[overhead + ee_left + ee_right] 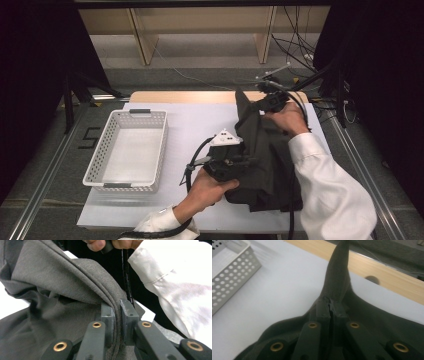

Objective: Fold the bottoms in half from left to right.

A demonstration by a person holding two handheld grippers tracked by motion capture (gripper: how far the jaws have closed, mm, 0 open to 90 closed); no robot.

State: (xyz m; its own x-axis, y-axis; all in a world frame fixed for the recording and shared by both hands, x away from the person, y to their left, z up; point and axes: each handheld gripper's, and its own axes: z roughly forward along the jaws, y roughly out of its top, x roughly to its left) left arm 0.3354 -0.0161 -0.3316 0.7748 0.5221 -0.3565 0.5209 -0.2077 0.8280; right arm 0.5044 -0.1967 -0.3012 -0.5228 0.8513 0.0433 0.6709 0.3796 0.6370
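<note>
Both grippers pinch the dark grey garment (260, 155), which lies right of centre in the high view: the left gripper (117, 315) has its jaws closed on a folded hem, and the right gripper (331, 305) is clamped on a peak of cloth lifted toward the upper edge. It looks soft, limp and light, probably a knit, so seams and hems give the surest hold, while the white basket (107, 165) sits at left.
</note>
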